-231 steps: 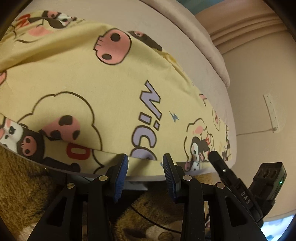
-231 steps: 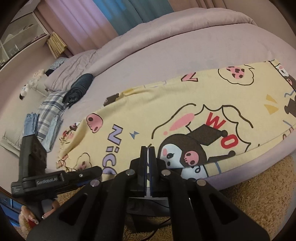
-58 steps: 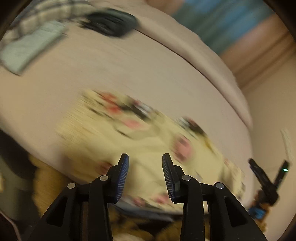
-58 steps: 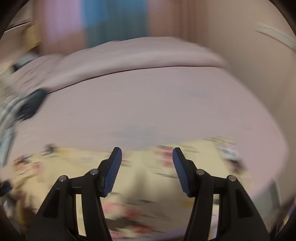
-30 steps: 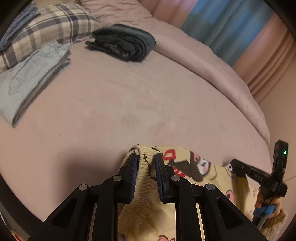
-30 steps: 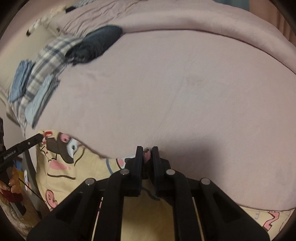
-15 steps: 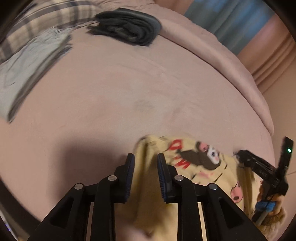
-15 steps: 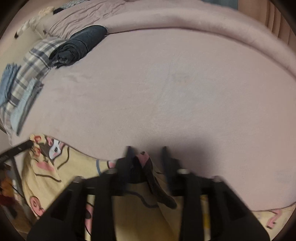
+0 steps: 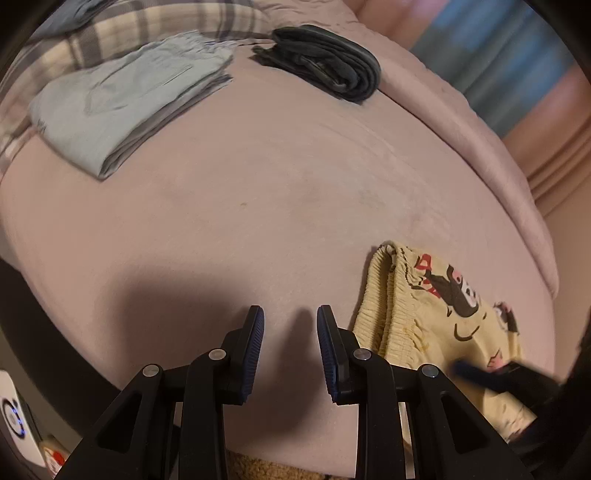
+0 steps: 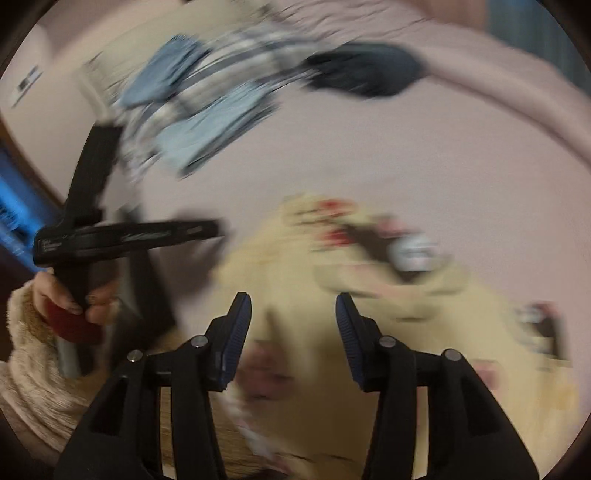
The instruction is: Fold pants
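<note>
The yellow cartoon-print pants (image 9: 424,314) lie folded on the pink bed (image 9: 258,206), elastic waistband toward the left. My left gripper (image 9: 290,314) stands open over bare sheet just left of the waistband, with nothing between its fingers. In the blurred right wrist view the pants (image 10: 332,266) lie beyond and under my right gripper (image 10: 292,301). Its jaws are wide apart and closing, and no cloth is between the pads. A person's hand (image 10: 74,295) in a fuzzy sleeve holds the left gripper's handle there.
A folded pale blue-grey garment (image 9: 122,107) and a folded dark garment (image 9: 328,66) lie at the far side of the bed, beside a plaid cloth (image 9: 147,22). The bed's near edge and a tan rug (image 9: 277,469) run along the bottom.
Both grippers let go of the pants' waistband edge and opened. The left one slid off to the left onto bare sheet. The right one swung quickly, blurring its view.
</note>
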`<state>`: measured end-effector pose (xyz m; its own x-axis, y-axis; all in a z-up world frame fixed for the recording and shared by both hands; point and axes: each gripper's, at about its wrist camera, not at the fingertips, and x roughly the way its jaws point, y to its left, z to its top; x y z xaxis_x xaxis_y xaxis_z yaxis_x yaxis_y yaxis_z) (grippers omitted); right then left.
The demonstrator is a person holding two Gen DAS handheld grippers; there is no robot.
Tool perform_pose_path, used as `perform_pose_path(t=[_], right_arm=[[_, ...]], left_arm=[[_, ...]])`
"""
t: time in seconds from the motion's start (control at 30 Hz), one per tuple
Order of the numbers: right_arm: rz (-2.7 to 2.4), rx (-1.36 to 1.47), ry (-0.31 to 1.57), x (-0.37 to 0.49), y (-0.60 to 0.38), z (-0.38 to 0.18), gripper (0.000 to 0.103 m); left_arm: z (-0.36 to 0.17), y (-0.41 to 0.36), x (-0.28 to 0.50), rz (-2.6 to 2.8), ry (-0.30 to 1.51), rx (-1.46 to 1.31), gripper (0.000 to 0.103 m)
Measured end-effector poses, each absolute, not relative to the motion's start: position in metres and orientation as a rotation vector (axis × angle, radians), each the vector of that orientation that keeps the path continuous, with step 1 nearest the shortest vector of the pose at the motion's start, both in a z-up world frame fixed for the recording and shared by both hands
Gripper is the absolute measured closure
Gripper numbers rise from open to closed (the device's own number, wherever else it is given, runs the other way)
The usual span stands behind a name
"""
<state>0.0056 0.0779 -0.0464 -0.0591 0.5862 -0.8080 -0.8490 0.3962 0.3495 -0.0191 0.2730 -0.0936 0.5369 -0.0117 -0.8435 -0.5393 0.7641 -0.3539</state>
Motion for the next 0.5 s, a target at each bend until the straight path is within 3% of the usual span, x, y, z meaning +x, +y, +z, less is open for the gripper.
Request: perform_pose_path(t=[0.13,0.2,0.3,0.5], right_arm=[[1.189,-0.365,1.109,-0.015,0.112,-0.072,0.056],[1.127,-0.382,1.078,-0.014,0.121,-0.082,0.074],[1.125,-0.306,1.081,-0.005,0.109,-0.075,0.089],[1.162,-0.162,1.100,0.003,0.104,-0.054,0.088]], left_arm=[[-0.093,0.278,-0.029,0.342,0.951,-0.686,0.076],[-0.093,0.277,-0.032,0.340,0.955,-0.684,0.076],[-0.094,0.277,-0.035,0.328,0.952,-0.678,0.076],[-0.098,0.282,-0.031,0.335,0.949,-0.696,0.076]])
